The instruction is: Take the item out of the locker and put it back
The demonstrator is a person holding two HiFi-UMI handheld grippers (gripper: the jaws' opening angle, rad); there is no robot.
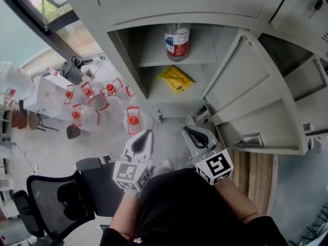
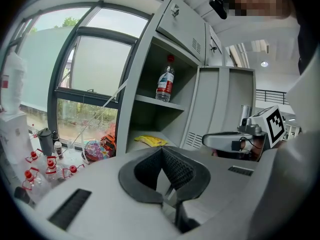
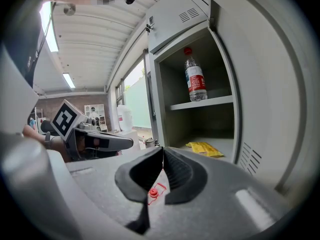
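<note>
Open locker (image 1: 152,49), bottle (image 1: 177,41) above, yellow packet (image 1: 176,79) below, left gripper (image 1: 147,134) and right gripper (image 1: 188,132) both closed

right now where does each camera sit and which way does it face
Head view: on the person's head, steeply down at the open locker; shows both forearms, left gripper, right gripper.
Left gripper view: on the left gripper, along its shut jaws toward the locker; right gripper at right.
Right gripper view: on the right gripper, along its shut jaws into the locker; left gripper at left.
Shared: all show the water bottle above the yellow packet.
</note>
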